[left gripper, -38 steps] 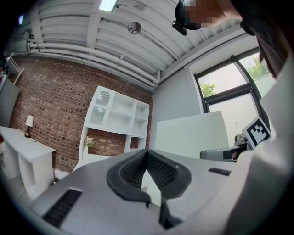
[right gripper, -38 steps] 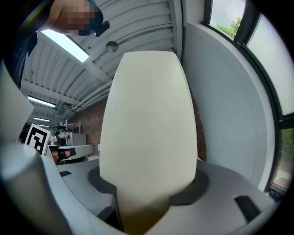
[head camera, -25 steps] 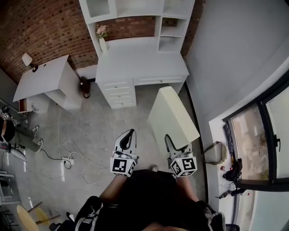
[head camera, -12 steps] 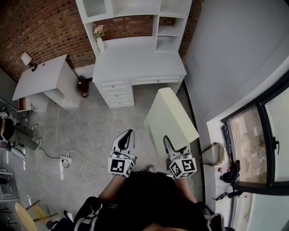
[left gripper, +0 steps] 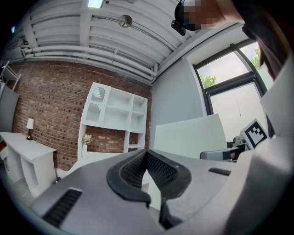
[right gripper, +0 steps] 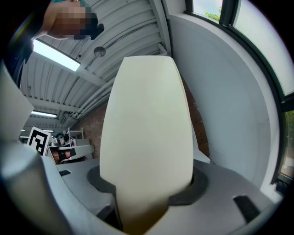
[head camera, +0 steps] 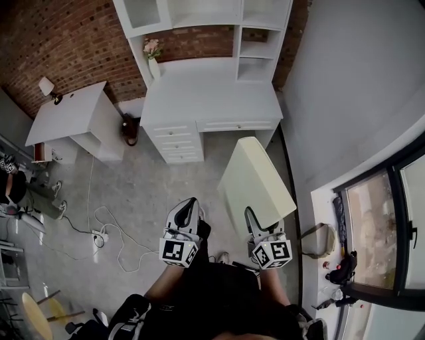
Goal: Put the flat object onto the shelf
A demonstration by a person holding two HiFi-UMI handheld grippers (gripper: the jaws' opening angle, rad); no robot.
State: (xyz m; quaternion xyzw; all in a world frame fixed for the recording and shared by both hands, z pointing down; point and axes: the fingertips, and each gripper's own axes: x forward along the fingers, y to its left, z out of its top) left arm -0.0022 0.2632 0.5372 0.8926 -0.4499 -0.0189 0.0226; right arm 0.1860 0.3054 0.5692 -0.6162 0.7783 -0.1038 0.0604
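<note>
Brick wall [head camera: 60, 40] behind white shelf unit [head camera: 199, 13]; right gripper [head camera: 252, 214] fingers clench cream board [head camera: 255, 176], left gripper [head camera: 189, 203] fingers closed, empty.

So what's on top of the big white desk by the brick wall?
A vase of pink flowers stands at the desk's back left, and a white shelf rises along its back. The shelf's boards cover the deep parts of its boxes.

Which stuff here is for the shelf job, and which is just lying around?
For the job: cream board, right claw gripping it, white shelf unit.

Just lying about: flower vase, lamp, floor cables, bag.
</note>
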